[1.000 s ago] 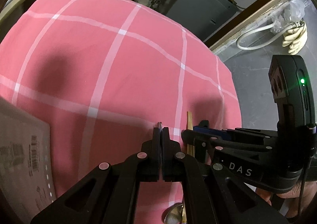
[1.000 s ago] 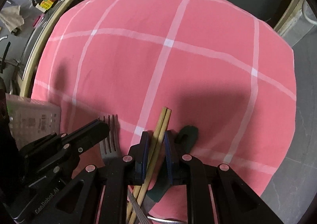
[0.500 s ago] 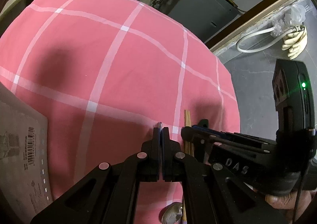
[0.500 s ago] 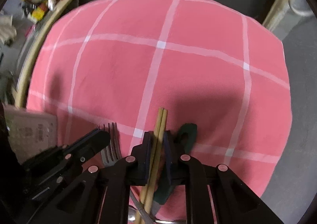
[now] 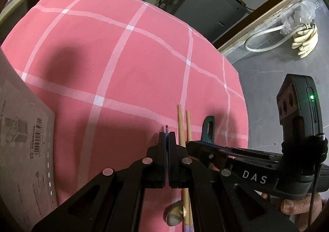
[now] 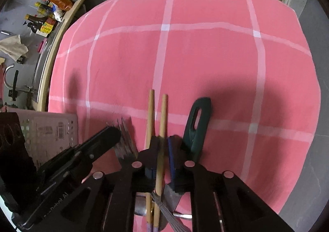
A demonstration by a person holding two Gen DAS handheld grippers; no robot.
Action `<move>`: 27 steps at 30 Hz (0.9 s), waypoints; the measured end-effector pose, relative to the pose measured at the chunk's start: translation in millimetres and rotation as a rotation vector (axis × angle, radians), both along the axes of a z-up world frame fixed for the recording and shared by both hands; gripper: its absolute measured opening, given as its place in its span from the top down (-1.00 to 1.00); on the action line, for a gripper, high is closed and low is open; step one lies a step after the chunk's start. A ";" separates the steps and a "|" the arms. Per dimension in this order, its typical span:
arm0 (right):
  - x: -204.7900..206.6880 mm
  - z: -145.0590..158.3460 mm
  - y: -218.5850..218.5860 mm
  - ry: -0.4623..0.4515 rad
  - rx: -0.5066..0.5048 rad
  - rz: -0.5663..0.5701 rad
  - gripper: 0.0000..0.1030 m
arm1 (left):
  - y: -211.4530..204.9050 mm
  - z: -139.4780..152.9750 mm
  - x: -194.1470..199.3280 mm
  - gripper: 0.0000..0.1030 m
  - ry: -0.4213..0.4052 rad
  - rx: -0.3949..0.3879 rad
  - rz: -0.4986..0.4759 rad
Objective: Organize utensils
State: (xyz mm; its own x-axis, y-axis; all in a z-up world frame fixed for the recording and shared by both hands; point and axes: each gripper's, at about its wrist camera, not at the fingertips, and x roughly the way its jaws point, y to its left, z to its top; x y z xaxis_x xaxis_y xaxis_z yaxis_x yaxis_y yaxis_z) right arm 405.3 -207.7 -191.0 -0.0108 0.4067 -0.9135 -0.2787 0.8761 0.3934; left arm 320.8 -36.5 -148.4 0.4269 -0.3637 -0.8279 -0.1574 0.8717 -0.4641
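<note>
My right gripper (image 6: 164, 147) is spread around one of the two chopsticks (image 6: 163, 112), which lie lengthwise along my fingers near the tablecloth's (image 6: 205, 57) near edge, while my left gripper (image 5: 167, 137) stays out, pressed together just beside them.

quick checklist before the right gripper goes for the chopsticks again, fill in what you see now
1. Right gripper open around a chopstick: ok, jaws apart, only one of the chopsticks between them.
2. Both chopsticks in the gap: not ok, the other chopstick lies outside the left finger.
3. Left gripper out of the way: cannot tell; shut on a thin metal piece, close beside the right one.
4. Fork clear: not ok, right beside the fingers.
5. Green-handled knife clear: not ok, handle touches the right finger.
6. Basket reachable: ok, at left on the cloth.
</note>
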 end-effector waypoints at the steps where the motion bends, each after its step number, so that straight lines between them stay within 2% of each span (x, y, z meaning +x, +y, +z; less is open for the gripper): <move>1: -6.1 2.5 -4.3 0.004 -0.003 -0.004 0.71 | 0.3 -0.1 -0.1 1.00 0.000 0.000 0.002; 4: -6.1 3.7 1.3 0.016 -0.013 -0.006 0.53 | 2.8 -0.1 -1.1 1.00 0.002 -0.004 0.007; 8: -7.3 2.5 6.2 0.013 -0.022 0.005 0.43 | 5.6 1.7 -5.5 1.00 -0.001 -0.009 0.009; 15: -15.4 3.1 12.7 -0.046 -0.071 0.077 0.42 | 6.2 2.0 -9.1 1.00 -0.006 -0.017 0.015; 27: -26.2 1.2 12.6 -0.112 -0.096 0.147 0.47 | 9.2 4.8 -12.8 1.00 -0.022 -0.019 -0.010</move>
State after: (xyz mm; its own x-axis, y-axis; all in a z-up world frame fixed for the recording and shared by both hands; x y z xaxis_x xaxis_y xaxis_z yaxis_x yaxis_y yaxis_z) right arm 379.1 -195.1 -189.8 0.0404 0.3191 -0.9468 -0.4442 0.8546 0.2691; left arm 307.9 -27.3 -143.6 0.4413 -0.3839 -0.8111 -0.1379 0.8641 -0.4840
